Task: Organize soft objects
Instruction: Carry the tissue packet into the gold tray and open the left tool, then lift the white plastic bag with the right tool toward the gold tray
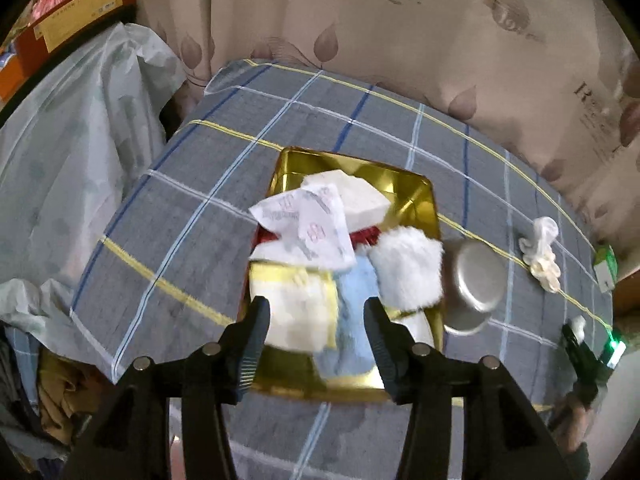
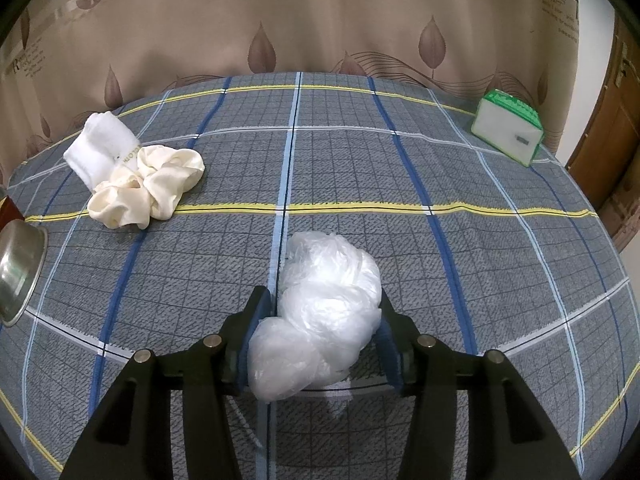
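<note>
Backdrop: beige curtain [image 2: 320, 20] with brown leaf prints and bits of lettering, hanging right behind the far edge.
Desk: covered in a grey plaid cloth [image 2: 500, 280] with blue, white and yellow lines.
Gold tray [image 1: 404, 184]: sits mid-desk in the left wrist view, piled with soft stuff — printed white cloth [image 1: 308, 224] on top, white block-ish piece [image 1: 360, 196] behind it, fluffy white cloth [image 1: 408, 268] at the tray's right side, light blue cloth [image 1: 352, 320] and a yellow-edged white one [image 1: 292, 312] at the near end, something red [image 1: 366, 236] peeking out underneath.
Metal bowl [image 1: 476, 284]: tipped on its side, just beside the tray's right edge.
Left gripper [image 1: 316, 336]: fingers spread apart, gripping nothing, hovering over the near end of the tray.
Right gripper [image 2: 324, 328]: fingers clamped on a crumpled clear plastic bag [image 2: 324, 308], down near the front edge of the desk.
Cream scrunchie [image 2: 144, 188]: toward the far left corner in the right wrist view, touching a folded white sock [image 2: 100, 148].
Green-and-white pack [image 2: 508, 128]: way over by the far right corner.
Off the left edge: big pale plastic sheet [image 1: 80, 152], orange box [image 1: 76, 12] above it.
</note>
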### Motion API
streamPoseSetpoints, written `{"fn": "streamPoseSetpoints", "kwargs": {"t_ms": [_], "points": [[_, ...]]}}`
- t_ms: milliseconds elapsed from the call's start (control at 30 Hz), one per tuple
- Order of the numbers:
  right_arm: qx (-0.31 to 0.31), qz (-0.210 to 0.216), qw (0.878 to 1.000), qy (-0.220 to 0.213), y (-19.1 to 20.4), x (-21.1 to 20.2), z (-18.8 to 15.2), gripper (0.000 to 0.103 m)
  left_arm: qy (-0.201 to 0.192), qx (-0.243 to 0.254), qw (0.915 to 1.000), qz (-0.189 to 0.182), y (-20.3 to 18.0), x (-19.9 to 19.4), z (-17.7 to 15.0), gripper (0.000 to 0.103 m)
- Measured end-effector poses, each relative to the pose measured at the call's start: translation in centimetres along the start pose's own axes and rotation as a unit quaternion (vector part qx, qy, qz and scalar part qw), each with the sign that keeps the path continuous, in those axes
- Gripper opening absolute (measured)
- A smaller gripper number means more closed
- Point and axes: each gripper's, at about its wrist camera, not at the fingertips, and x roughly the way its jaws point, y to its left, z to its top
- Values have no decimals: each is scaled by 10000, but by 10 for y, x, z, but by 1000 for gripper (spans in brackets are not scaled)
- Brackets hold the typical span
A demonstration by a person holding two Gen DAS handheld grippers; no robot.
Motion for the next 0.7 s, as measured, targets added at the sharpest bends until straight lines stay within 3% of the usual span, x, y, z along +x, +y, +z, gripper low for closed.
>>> {"fn": "streamPoseSetpoints", "kwargs": {"t_ms": [233,700], "points": [[13,21,10000,1,0,0,-1,48,-226,49,9997,-94,-17,-23,-4,50],[22,14,10000,4,0,0,0,49,-284,360,9988,-185,-57,-26,-3,50]]}}
